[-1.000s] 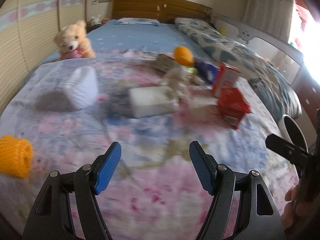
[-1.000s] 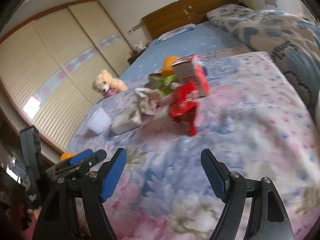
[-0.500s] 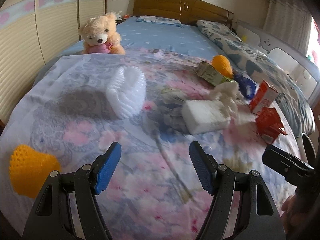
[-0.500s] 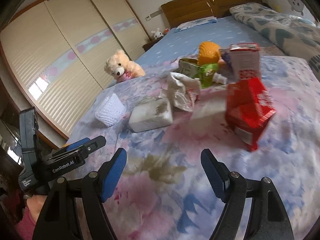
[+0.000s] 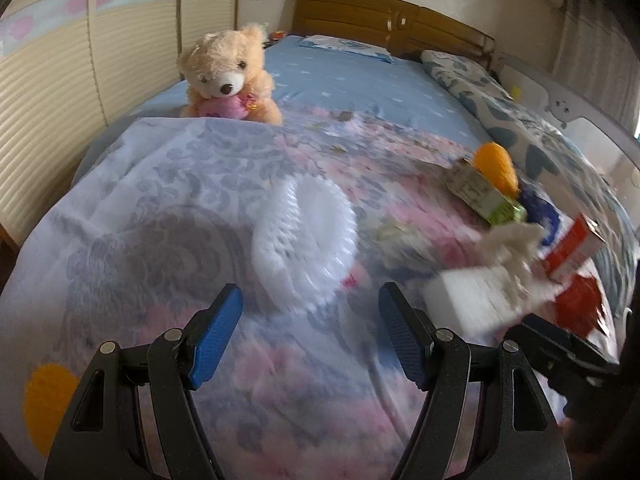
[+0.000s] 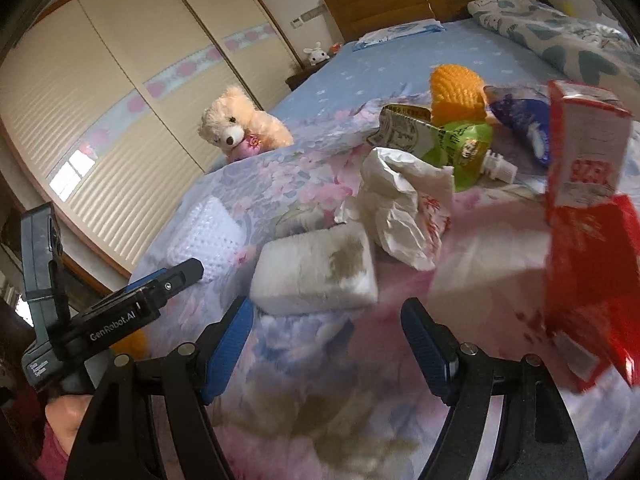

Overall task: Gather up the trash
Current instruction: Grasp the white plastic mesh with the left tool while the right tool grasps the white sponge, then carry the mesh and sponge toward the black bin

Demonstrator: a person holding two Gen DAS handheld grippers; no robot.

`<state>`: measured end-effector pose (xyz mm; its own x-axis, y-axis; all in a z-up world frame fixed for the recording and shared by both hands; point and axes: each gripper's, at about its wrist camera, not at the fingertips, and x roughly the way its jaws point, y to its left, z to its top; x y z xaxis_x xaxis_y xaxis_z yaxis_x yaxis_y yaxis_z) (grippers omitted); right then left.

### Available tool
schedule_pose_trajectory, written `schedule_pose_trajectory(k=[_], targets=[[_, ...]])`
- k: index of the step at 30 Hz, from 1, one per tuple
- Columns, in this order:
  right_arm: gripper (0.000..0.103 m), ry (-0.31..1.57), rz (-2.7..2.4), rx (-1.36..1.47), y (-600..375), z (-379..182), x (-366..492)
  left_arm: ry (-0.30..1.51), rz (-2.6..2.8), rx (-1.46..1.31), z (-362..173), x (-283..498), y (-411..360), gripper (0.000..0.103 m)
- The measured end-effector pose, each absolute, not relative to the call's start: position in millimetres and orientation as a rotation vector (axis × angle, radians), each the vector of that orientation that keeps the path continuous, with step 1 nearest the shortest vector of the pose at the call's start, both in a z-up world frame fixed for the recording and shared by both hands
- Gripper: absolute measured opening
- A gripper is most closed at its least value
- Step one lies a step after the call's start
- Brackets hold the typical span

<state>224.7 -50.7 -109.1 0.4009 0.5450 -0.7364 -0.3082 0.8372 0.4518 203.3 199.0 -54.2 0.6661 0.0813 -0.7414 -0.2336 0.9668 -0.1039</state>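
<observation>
My left gripper (image 5: 310, 334) is open, hovering just short of a white mesh foam sleeve (image 5: 304, 236) on the floral bedspread. My right gripper (image 6: 326, 342) is open too, right in front of a stained white sponge block (image 6: 316, 272). Behind the sponge lie crumpled white tissue (image 6: 400, 204), a green drink carton (image 6: 440, 140), an orange mesh sleeve (image 6: 456, 88), a blue wrapper (image 6: 520, 120) and two red cartons (image 6: 588, 216). The left gripper's body (image 6: 120, 312) shows at the left of the right wrist view. Nothing is between either pair of pads.
A teddy bear (image 5: 228, 76) sits at the far left edge of the bedspread. Another orange mesh sleeve (image 5: 48, 400) lies near the front left corner. A wooden headboard (image 5: 392, 28), pillows and a wardrobe wall surround the bed.
Both grippers have travelled left and forward over the bed. The white foam sleeve now sits just ahead of the left gripper, and the sponge just ahead of the right. Both pairs of jaws stay equally wide.
</observation>
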Motion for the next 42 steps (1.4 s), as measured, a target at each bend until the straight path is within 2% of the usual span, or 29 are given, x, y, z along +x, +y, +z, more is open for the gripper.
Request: schedule_pose_trajectory(k=[1,2,3,4,5,10,14,15,16,18,20,23,24,25,26,27,32,33,34,36,42], targets=[[0.076,1.028,0.54,0.258,-49,-111,227,0.826,0.178,-0.201,-55,205,200,0.07],[0.073,1.033,0.533,0.257,-48,-113,230,0.828,0.171,-0.207,-56,208,200,0.058],[0.055,1.039,0.527,0.257,-46,-115,232,0.832,0.158,-0.213,-58,210,200,0.043],[0.044,1.048,0.524,0.251,-45,-116,234,0.841,0.15,-0.213,-60,211,200,0.037],[0.044,1.047,0.52,0.248,-46,-115,234,0.844,0.145,-0.211,-60,212,199,0.027],[0.025,1.037,0.524,0.24,-54,-108,225,0.823,0.108,-0.195,-56,197,189,0.02],[0.016,1.036,0.533,0.275,-70,-102,210,0.818,0.079,-0.212,-53,180,179,0.02],[0.003,1.034,0.536,0.28,-72,-100,206,0.819,0.068,-0.216,-51,175,175,0.02],[0.0,1.035,0.539,0.284,-76,-98,201,0.819,0.061,-0.218,-51,172,172,0.02],[0.0,1.031,0.54,0.283,-85,-94,191,0.815,0.042,-0.221,-48,163,163,0.02],[0.006,1.048,0.561,0.301,-89,-94,187,0.808,0.034,-0.222,-45,157,157,0.02],[0.009,1.027,0.553,0.291,-89,-91,187,0.804,0.028,-0.224,-42,148,151,0.02],[0.017,1.019,0.563,0.284,-87,-90,189,0.802,0.026,-0.223,-41,145,150,0.02],[0.042,1.019,0.57,0.283,-83,-89,191,0.801,0.026,-0.221,-40,143,149,0.02],[0.057,1.019,0.574,0.28,-80,-90,194,0.802,0.024,-0.218,-40,142,150,0.02],[0.066,1.014,0.58,0.269,-74,-90,198,0.805,0.023,-0.216,-40,141,150,0.02],[0.065,1.048,0.584,0.213,-47,-105,220,0.819,0.017,-0.231,-43,137,154,0.02],[0.061,1.062,0.576,0.206,-42,-111,225,0.819,0.013,-0.232,-43,136,154,0.02],[0.047,1.075,0.569,0.199,-40,-115,228,0.818,0.011,-0.229,-43,134,152,0.02],[0.044,1.065,0.56,0.19,-41,-114,227,0.814,0.001,-0.221,-42,131,149,0.02],[0.043,1.034,0.55,0.24,-72,-97,205,0.816,-0.037,-0.221,-40,127,136,0.02]])
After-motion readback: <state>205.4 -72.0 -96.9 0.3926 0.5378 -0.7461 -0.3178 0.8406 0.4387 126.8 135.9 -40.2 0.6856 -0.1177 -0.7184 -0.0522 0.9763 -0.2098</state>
